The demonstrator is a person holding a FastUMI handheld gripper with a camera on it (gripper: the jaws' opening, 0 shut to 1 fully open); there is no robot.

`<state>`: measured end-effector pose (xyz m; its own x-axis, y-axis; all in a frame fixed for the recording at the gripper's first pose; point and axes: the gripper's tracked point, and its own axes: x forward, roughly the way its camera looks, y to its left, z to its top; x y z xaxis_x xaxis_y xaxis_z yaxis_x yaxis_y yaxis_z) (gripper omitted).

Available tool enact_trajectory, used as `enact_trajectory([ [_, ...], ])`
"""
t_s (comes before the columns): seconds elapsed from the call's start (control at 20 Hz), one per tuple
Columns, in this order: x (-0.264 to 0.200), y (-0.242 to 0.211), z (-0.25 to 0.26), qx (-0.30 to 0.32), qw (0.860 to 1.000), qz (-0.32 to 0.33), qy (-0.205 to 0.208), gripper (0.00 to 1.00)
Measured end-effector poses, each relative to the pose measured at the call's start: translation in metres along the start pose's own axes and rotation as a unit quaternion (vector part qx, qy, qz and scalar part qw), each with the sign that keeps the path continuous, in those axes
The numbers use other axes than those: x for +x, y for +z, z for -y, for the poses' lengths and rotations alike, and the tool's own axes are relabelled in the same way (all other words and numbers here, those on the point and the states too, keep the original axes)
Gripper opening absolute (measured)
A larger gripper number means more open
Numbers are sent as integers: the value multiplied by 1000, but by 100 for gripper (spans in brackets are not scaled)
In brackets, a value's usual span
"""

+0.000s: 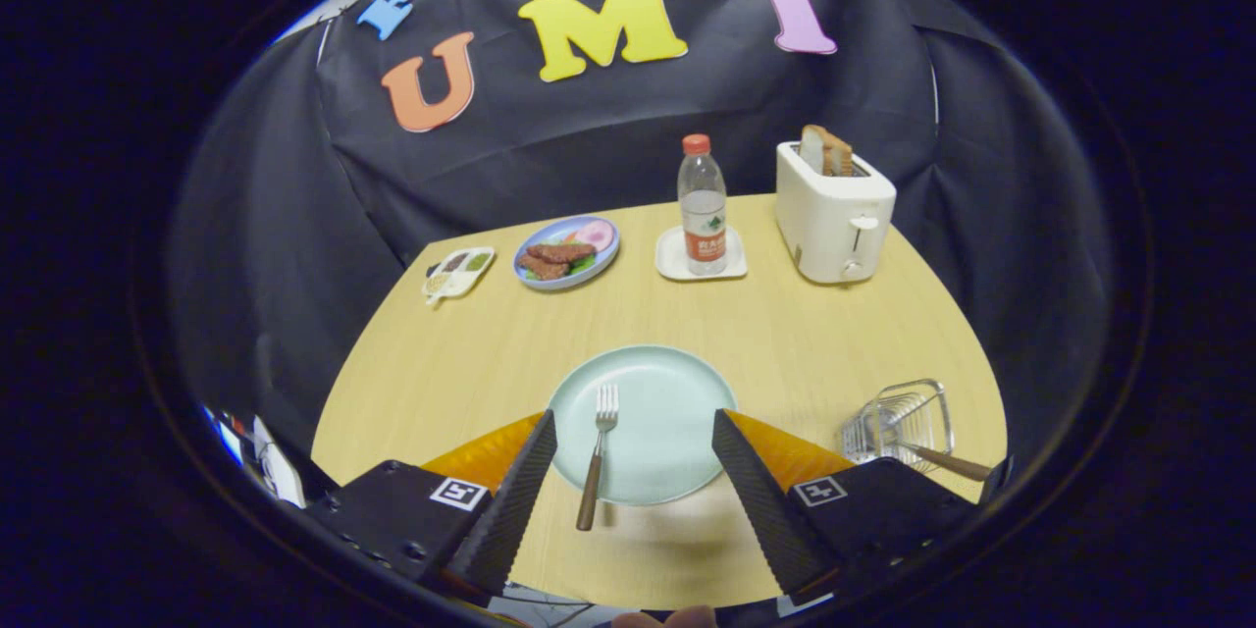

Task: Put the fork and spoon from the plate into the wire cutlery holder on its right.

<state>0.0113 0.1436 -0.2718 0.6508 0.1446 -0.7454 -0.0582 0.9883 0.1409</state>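
Wooden table [785, 334], plate [677, 412], wire holder [898, 422], toaster [834, 216]

**Little legible print**

The water bottle [703, 204], standing on a small white tray [677, 260] near the counter's [471, 363] far edge, carries a red-and-white label too small to make out. Each side of the gripper [635, 442] bears a square black-and-white marker, without letters.
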Motion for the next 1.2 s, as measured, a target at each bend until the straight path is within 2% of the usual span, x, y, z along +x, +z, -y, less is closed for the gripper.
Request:
enact_trajectory([
  [0.35, 60, -44, -25, -52, 998, -40, -17, 97],
  [0.5, 77, -49, -31, -75, 996, -45, -23, 97],
  [0.75, 103, -62, -28, -81, 994, -68, -38, 95],
  [0.9, 111, -71, -25, -87, 992, -83, -43, 78],
  [1.1, 118, -77, -24, -90, 990, -102, -43, 46],
  [1.15, 118, -79, -25, -90, 989, -108, -37, 46],
  [1.2, 131, -83, -19, -92, 988, -112, -46, 38],
])
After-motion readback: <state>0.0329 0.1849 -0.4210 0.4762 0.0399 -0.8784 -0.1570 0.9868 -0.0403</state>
